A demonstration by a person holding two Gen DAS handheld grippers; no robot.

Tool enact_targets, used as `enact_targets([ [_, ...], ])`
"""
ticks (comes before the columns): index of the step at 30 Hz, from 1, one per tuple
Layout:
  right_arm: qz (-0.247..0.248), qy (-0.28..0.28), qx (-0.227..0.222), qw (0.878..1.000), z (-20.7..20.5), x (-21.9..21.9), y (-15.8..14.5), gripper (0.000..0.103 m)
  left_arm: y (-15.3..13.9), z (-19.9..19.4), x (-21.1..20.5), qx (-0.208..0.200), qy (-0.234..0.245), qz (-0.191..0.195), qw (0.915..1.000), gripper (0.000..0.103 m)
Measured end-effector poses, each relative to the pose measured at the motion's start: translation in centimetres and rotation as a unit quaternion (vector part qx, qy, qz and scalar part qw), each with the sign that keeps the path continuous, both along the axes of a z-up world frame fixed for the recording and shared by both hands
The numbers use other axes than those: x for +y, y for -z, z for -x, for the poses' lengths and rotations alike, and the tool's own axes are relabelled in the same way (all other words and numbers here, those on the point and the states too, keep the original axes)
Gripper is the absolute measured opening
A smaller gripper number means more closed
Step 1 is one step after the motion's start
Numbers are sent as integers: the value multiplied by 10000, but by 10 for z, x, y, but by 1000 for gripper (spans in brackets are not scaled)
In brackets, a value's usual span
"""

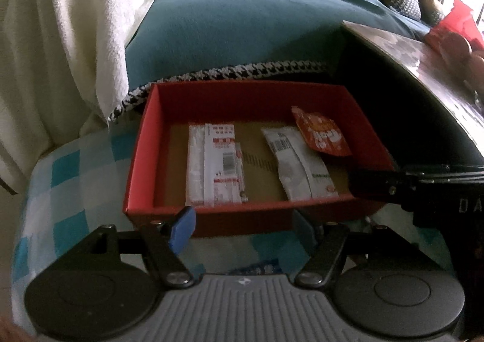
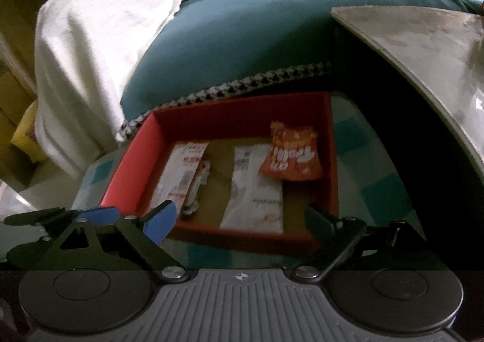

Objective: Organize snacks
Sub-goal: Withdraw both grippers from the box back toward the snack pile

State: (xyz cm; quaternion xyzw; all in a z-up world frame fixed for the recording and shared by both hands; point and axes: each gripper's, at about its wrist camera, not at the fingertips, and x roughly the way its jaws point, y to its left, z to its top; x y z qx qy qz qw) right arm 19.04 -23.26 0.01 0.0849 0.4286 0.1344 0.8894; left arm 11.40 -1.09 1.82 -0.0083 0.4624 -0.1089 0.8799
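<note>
An open red box point(image 1: 142, 160) point(image 2: 127, 172) sits on a blue-and-white checked cloth. Inside lie white snack packets with red print point(image 1: 216, 163) point(image 2: 183, 174) at the left, a white packet with a barcode point(image 1: 298, 166) point(image 2: 254, 187) in the middle, and an orange snack bag point(image 1: 322, 131) point(image 2: 292, 154) at the back right. My left gripper point(image 1: 245, 225) is open and empty, just in front of the box's near wall. My right gripper point(image 2: 239, 221) is open and empty over the box's near edge; it shows at the right of the left wrist view point(image 1: 381, 183).
A teal blanket point(image 1: 236, 24) with a houndstooth trim lies behind the box. A white towel point(image 1: 66, 24) hangs at the left. A table point(image 1: 423, 60) point(image 2: 423, 39) stands at the right with red snack packaging point(image 1: 453, 30) on it. Pillows lie at the back.
</note>
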Motion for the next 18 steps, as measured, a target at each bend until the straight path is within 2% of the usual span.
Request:
enact_targets([
  [9,0,107,122,9999,29,-3,6,99,0,27,7,57,46,42,10000,64],
  [12,-98,159,177,9997,40,-7,5,103,3,35,10,121,47,76,9999,65],
  [18,-288,315,331,9985,54,-16,9,103,12,50,12,287,93,68,9995,65],
])
